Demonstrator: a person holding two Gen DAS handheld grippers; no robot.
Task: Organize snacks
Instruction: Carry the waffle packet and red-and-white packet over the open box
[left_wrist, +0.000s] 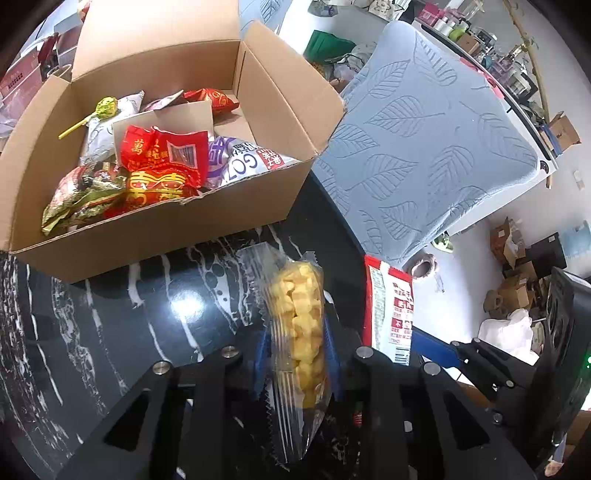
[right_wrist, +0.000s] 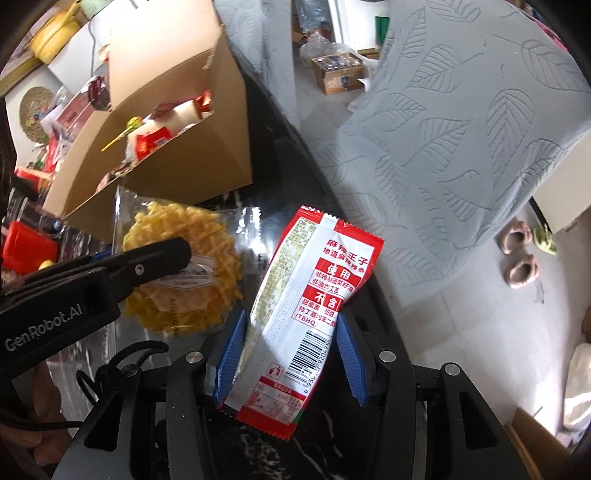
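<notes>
My left gripper (left_wrist: 297, 350) is shut on a clear packet of yellow crispy snack (left_wrist: 301, 332), held above the black marble table. The same packet (right_wrist: 184, 266) shows in the right wrist view with the left gripper's black finger across it. My right gripper (right_wrist: 291, 332) is shut on a red and white snack packet (right_wrist: 306, 314) between its blue pads (right_wrist: 232, 347); its edge shows in the left wrist view (left_wrist: 389, 314). An open cardboard box (left_wrist: 221, 221) holding several snack packets and a lollipop (left_wrist: 105, 109) stands on the table beyond both grippers, also in the right wrist view (right_wrist: 177, 173).
The black marble table (left_wrist: 110, 332) carries the box. A chair with a pale blue leaf-pattern cover (left_wrist: 424, 147) stands right of the table, also in the right wrist view (right_wrist: 461, 147). Slippers (right_wrist: 517, 251) and cartons (left_wrist: 517, 291) lie on the floor.
</notes>
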